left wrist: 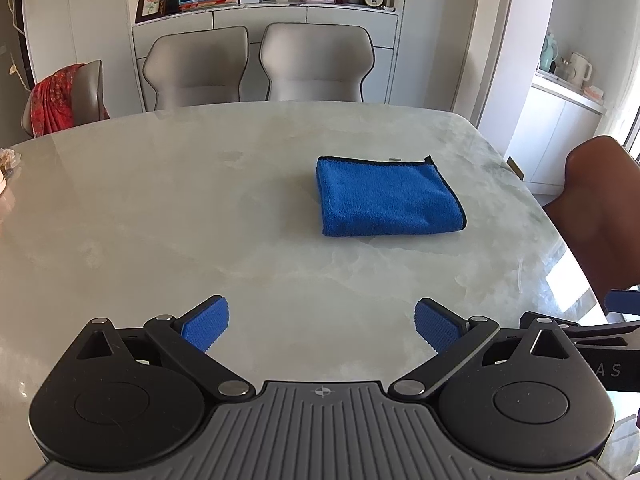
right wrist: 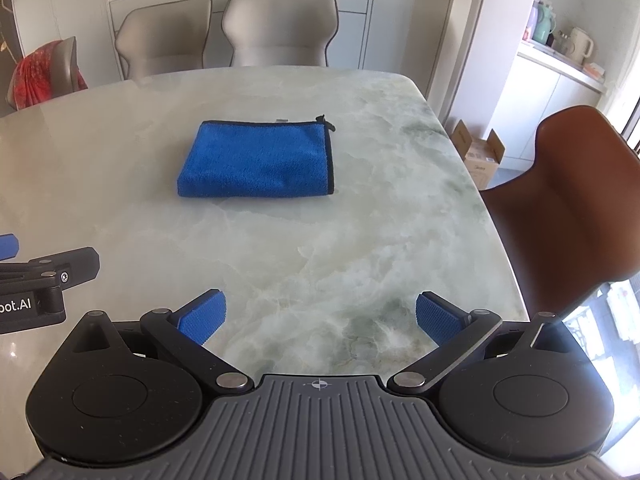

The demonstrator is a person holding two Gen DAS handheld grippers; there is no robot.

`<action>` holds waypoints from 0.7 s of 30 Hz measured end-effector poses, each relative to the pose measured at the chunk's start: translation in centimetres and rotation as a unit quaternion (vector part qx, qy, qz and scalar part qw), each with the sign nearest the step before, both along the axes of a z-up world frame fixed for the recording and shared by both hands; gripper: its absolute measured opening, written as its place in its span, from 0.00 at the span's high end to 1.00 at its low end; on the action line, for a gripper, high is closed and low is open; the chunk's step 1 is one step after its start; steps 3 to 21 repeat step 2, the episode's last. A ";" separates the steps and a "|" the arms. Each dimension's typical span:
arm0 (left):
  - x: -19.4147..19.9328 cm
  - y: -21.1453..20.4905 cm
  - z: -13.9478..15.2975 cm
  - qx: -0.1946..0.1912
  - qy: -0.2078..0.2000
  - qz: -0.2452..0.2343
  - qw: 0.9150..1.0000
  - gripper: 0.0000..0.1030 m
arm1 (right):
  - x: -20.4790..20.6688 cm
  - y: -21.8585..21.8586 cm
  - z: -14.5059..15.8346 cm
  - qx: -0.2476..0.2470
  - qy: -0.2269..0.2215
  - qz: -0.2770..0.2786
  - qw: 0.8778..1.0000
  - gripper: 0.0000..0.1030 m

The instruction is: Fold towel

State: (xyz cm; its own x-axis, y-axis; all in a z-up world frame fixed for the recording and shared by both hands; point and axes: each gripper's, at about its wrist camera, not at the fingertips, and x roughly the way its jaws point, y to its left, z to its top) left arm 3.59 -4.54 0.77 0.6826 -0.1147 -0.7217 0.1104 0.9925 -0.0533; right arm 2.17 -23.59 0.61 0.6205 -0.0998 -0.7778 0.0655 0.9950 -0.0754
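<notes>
**Folded towel on bench, both grippers wide apart and empty**

Blue towel (left wrist: 390, 197) (right wrist: 256, 160) lies flat on the marble bench (left wrist: 160, 208) (right wrist: 380, 220), already folded into a thick rectangle with black edging. How many layers it has can't be counted; the near edge reads as a rounded fold. A small tag or loop sticks out at the towel's far right corner, too small to make out.

Left gripper (left wrist: 322, 324): jaws spread wide, nothing between them, on the near side of the towel and well apart from it. Right gripper (right wrist: 320, 320): jaws also spread wide, empty, near side of the towel, well apart. Each gripper appears cut off at the frame edge of the other's view, so only part of a blue pad and black linkage shows.

Beyond the towel, two grey chairs (left wrist: 260, 64) (right wrist: 224, 32) stand at the bench's far edge. Right of the towel, a brown chair (left wrist: 600, 216) (right wrist: 568, 200), partly cropped. Shelf items behind the chairs are too small to identify.
</notes>
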 end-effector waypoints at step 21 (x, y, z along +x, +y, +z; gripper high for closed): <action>0.0 0.0 0.0 -0.001 0.002 0.000 1.000 0.01 | 0.0 0.0 0.0 0.000 0.001 0.000 1.000 0.01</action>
